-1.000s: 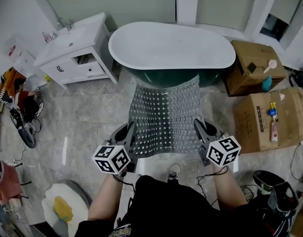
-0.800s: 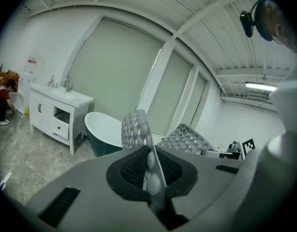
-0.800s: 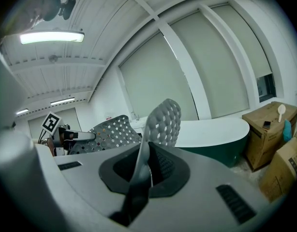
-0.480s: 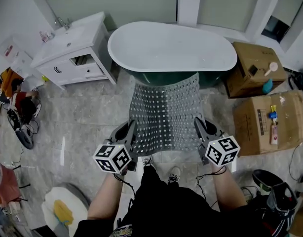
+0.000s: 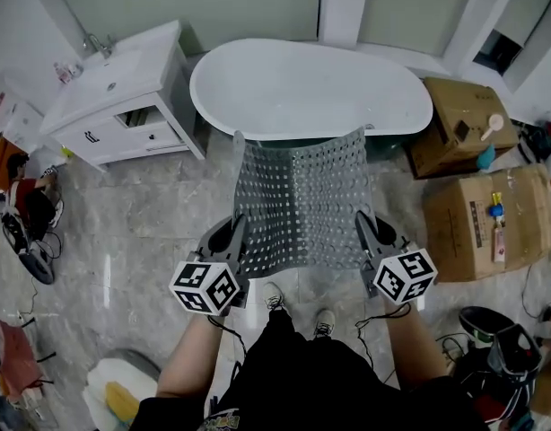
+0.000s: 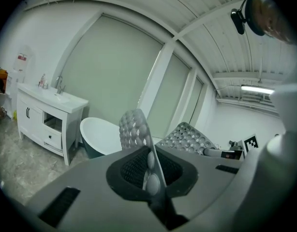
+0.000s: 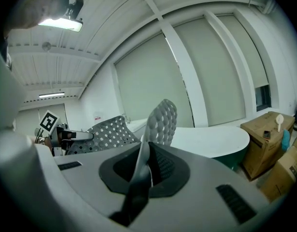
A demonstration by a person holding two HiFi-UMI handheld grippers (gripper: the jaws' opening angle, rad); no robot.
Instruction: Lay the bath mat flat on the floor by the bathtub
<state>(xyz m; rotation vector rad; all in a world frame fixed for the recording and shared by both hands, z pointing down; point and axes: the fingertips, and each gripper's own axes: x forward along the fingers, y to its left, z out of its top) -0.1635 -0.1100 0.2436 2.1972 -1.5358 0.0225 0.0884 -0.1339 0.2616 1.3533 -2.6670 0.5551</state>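
Note:
A grey perforated bath mat (image 5: 301, 203) is held up in the air between my two grippers, sagging toward the white bathtub (image 5: 311, 88). My left gripper (image 5: 234, 241) is shut on the mat's near left corner, and my right gripper (image 5: 365, 237) is shut on its near right corner. In the left gripper view the mat edge (image 6: 149, 166) is pinched between the jaws, with the tub (image 6: 97, 137) beyond. In the right gripper view the mat (image 7: 155, 124) rises from the shut jaws, and the tub (image 7: 211, 139) lies behind it. The mat's far edge hangs near the tub's near rim.
A white vanity with sink (image 5: 114, 88) stands left of the tub. Cardboard boxes (image 5: 491, 214) with small items sit on the right. The person's shoes (image 5: 298, 308) stand on the marble floor (image 5: 150, 232). Clutter and cables lie at the far left (image 5: 24, 223).
The mat and both grippers have shifted slightly forward toward the tub; the mat's far edge now reaches closer to the tub rim. Both grips are unchanged.

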